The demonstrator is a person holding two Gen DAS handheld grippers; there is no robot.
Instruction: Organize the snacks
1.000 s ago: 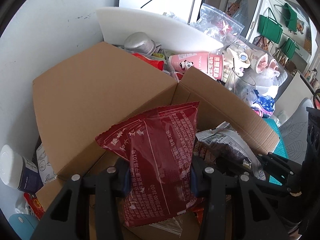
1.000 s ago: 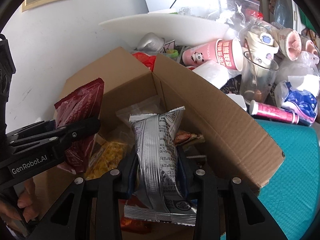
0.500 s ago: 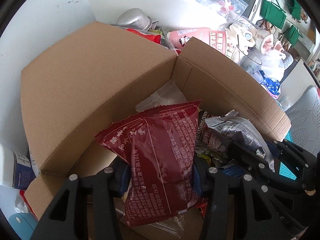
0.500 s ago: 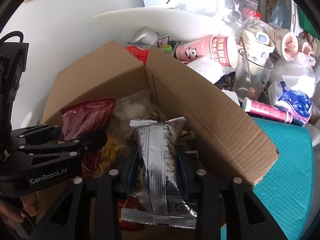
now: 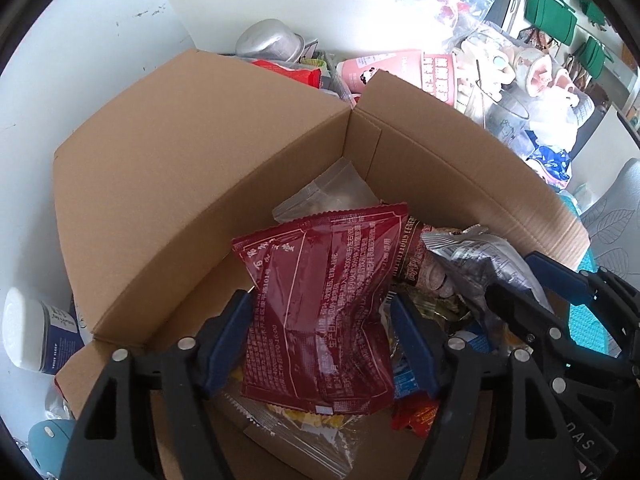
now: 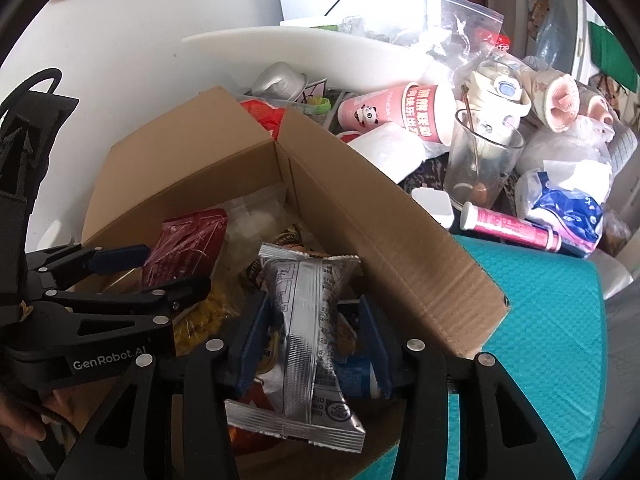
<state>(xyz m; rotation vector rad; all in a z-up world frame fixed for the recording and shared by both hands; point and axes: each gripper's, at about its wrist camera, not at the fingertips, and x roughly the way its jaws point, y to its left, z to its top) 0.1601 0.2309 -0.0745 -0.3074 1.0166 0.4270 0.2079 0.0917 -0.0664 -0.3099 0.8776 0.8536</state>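
Open brown cardboard box (image 5: 208, 168) with raised flaps, holding loose snack packets: a dark red printed pouch (image 5: 324, 308) lying atop the pile at left, a crinkled silver pouch (image 6: 310, 332) propped upright at right.

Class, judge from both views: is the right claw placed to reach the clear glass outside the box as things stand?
Probably not directly: the right claw sits inside the box, and the box wall stands between it and the glass.
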